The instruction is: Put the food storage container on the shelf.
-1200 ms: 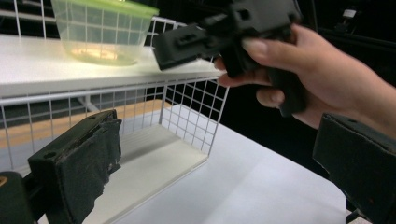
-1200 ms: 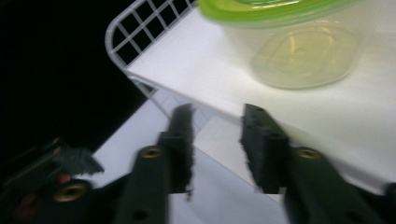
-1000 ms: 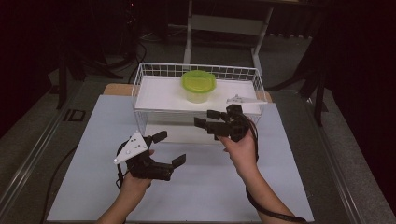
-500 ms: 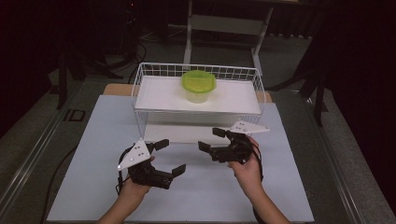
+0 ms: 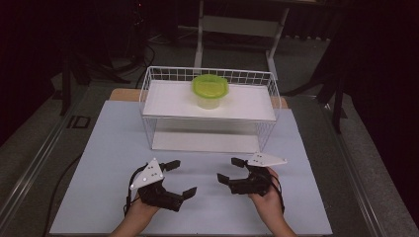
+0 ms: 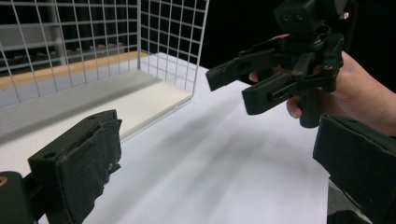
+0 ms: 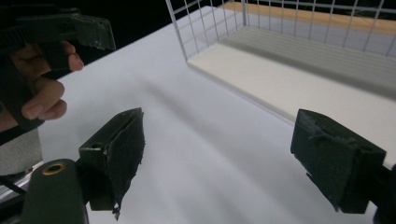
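Counter (image 5: 113,148), pale sheet over it, dark floor all round. White wire rack (image 5: 210,111) stands toward the far edge, centred; open front faces the person, so both its levels can be reached from the near side. Lower level bare.

Green-lidded tub (image 5: 210,90) sits on the rack's upper shelf, about mid-width, near the back rail. Lid on, upright. Judged set well in from the open front so it won't slide off.

Left claw (image 5: 179,178) and right claw (image 5: 230,170) hover low over the near half of the counter, in front of the rack, tips turned toward each other. Both spread wide, nothing between the pads; well apart from the tub. Reads as a rest pose, hands clear of the rack.
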A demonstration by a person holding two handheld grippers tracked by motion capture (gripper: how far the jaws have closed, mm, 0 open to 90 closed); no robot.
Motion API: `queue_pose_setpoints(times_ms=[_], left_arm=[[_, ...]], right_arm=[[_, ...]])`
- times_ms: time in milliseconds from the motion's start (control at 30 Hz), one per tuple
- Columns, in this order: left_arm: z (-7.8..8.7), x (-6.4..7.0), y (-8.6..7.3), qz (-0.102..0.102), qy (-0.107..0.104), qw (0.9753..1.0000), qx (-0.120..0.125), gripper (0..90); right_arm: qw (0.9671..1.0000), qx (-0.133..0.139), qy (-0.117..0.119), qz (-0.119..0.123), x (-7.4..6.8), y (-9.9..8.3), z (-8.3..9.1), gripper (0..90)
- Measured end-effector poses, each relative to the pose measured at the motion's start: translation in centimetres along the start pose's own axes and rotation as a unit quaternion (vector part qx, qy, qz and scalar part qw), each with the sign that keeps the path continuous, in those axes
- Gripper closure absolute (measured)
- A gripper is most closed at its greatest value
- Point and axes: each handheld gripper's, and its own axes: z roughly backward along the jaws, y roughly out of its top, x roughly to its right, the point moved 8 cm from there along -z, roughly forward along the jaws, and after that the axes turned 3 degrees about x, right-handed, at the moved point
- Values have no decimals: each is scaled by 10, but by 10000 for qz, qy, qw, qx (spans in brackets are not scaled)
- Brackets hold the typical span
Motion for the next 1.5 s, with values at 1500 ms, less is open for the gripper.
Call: queue_pose_setpoints(times_ms=[1500], left_arm=[[19, -14, -52, 28, 403, 9988, -261, 16]], right_arm=[[9986, 99, -517, -110, 39, -65, 48, 173]])
